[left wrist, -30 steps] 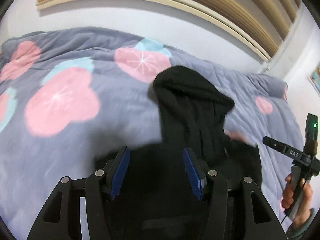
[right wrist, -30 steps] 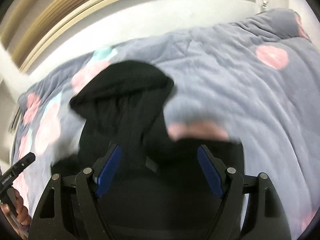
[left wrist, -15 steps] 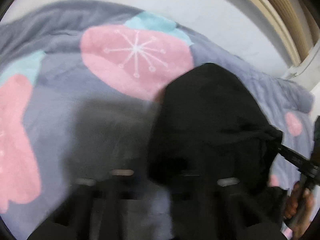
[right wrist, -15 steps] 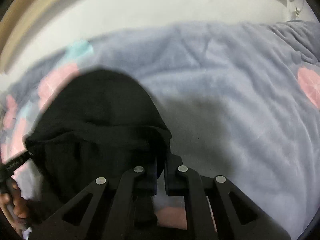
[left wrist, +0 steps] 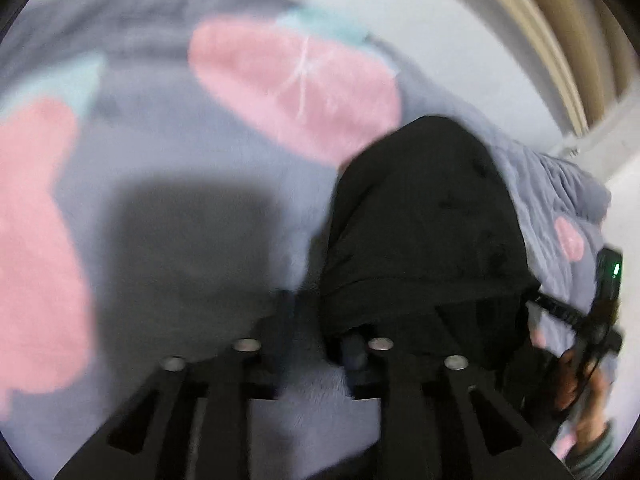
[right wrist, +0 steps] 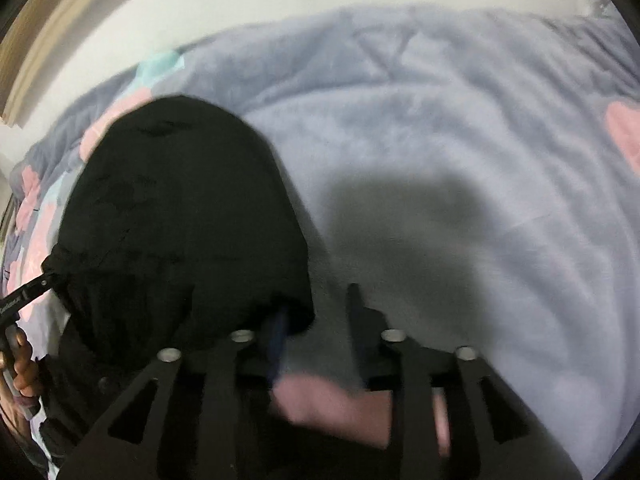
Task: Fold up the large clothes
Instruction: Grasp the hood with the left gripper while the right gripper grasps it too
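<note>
Evidently the black garment (left wrist: 424,240) on the blanket (left wrist: 180,208) is soft and limp, best pinched at its edge. Both the left tool (left wrist: 316,344) and right tool (right wrist: 316,320) are opening, with nothing gripped.

A: Could any writing be read in either view?

B: Hardly. In the right wrist view, the black bar of the left hand-held gripper (right wrist: 24,298) at the left edge bore small white lettering, but it was blurred and too small to make out.

A: And in the left wrist view?

B: The right hand-held gripper (left wrist: 560,308) showed its black bar there too, though no letters could be read on it. A small green light (left wrist: 616,269) glowed on the unit above its handle, a lamp and no word.

A: Anything on the blanket?

B: No text.
</note>
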Demonstrator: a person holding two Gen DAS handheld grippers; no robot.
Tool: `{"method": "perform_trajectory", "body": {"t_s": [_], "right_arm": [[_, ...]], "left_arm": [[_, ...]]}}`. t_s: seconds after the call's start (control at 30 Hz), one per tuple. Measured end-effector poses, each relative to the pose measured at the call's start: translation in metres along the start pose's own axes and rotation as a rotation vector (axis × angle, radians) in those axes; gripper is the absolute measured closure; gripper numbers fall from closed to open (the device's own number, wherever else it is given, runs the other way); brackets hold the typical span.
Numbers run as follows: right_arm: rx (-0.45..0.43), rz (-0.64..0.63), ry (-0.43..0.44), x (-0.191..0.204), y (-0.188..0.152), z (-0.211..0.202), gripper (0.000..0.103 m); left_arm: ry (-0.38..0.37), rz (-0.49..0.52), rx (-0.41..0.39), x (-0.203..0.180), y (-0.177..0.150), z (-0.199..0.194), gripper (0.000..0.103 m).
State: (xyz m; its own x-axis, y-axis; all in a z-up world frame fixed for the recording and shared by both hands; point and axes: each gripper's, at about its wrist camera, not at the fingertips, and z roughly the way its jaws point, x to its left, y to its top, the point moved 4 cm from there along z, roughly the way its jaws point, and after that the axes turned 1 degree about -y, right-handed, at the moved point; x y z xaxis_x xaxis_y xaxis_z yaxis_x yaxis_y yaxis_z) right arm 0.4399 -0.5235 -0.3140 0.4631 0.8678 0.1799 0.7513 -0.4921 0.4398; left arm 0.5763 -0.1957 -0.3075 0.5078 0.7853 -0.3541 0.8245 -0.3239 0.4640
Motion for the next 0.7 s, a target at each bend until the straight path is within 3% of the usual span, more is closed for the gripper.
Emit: {"method": "perform_trajectory", "body": {"t_s": [0.03,0.1,0.27,0.33,0.4,0.5,0.63,0.7], "right_arm": [[-0.014,-0.003,0.012,-0.001,-0.001,-0.009,0.048],[-0.064,-0.025,0.032,-0.002,-0.001,-0.038,0.037],[-0.173,-0.058,0.052,0.018,0.028,-0.076,0.035],[-0.168,-0.079,0.064,0.036,0.043,-0.066,0.033],[-0.135,-0.108,0.062,0.054,0.054,-0.041,0.033],[-0.033,-0.129,0.046,0.06,0.044,0.002,0.033],[0.081,-0.175,0.008,0.049,0.008,0.045,0.033],[0.065,-0.173,0.024,0.043,0.0,0.053,0.033]], "left_arm": [[0.02,0.037,-0.017,-0.003,-0.001,-0.013,0.058],[0.037,0.097,-0.06,-0.007,-0.006,-0.039,0.052],[-0.014,0.163,-0.218,-0.029,0.011,-0.102,0.048],[-0.033,0.165,-0.236,-0.043,0.027,-0.101,0.039],[-0.049,0.189,-0.204,-0.061,0.04,-0.08,0.039],[-0.043,0.192,-0.071,-0.069,0.042,-0.024,0.039],[0.069,0.203,0.126,-0.046,0.006,0.041,0.037],[0.077,0.188,0.107,-0.036,-0.004,0.05,0.029]]}}
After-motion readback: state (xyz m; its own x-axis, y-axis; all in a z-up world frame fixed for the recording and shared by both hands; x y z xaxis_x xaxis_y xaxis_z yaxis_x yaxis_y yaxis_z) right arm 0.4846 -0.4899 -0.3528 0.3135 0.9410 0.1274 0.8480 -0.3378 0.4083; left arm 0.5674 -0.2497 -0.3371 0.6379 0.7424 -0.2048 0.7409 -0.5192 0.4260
